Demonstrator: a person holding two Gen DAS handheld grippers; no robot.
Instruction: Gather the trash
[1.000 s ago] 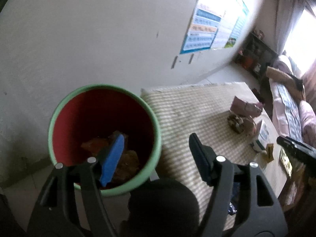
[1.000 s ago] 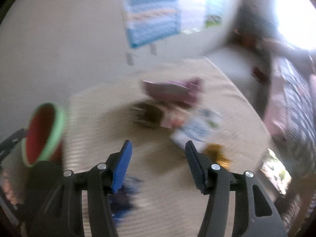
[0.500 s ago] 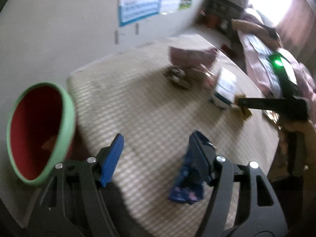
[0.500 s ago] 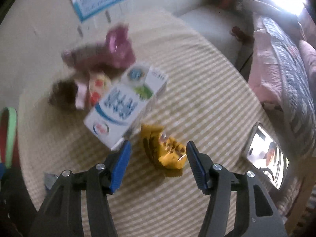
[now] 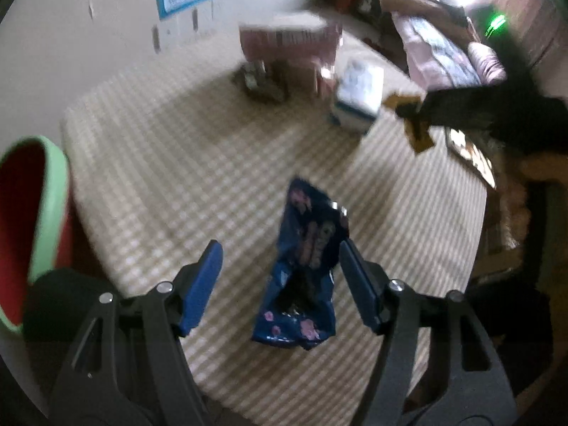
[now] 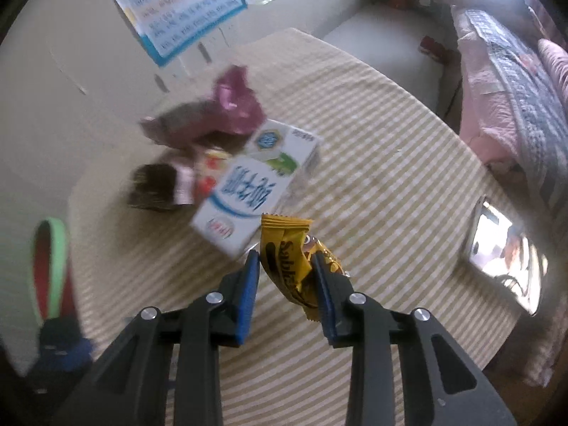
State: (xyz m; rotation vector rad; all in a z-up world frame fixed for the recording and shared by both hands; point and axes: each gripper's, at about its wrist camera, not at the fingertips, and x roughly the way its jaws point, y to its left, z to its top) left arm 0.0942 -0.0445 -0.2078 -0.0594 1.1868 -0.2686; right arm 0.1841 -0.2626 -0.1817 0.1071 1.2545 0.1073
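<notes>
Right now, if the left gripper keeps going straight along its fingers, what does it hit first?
Most likely the dark blue snack wrapper lying on the striped tablecloth. It sits between the open fingers of the left gripper, nearer the right one. Depth is hard to judge.

We see a round table (image 6: 408, 149) under a beige striped cloth (image 6: 372, 184). On the cloth lie a dark blue snack wrapper (image 5: 305, 269), a white and blue carton (image 6: 255, 184) on its side, a crumpled purple bag (image 6: 227, 113) against a dark brown wrapper (image 6: 152, 188), and a yellow candy wrapper (image 6: 294, 259) just beside the carton. Near the table's far edge rests a small framed mirror (image 6: 504, 259).
</notes>
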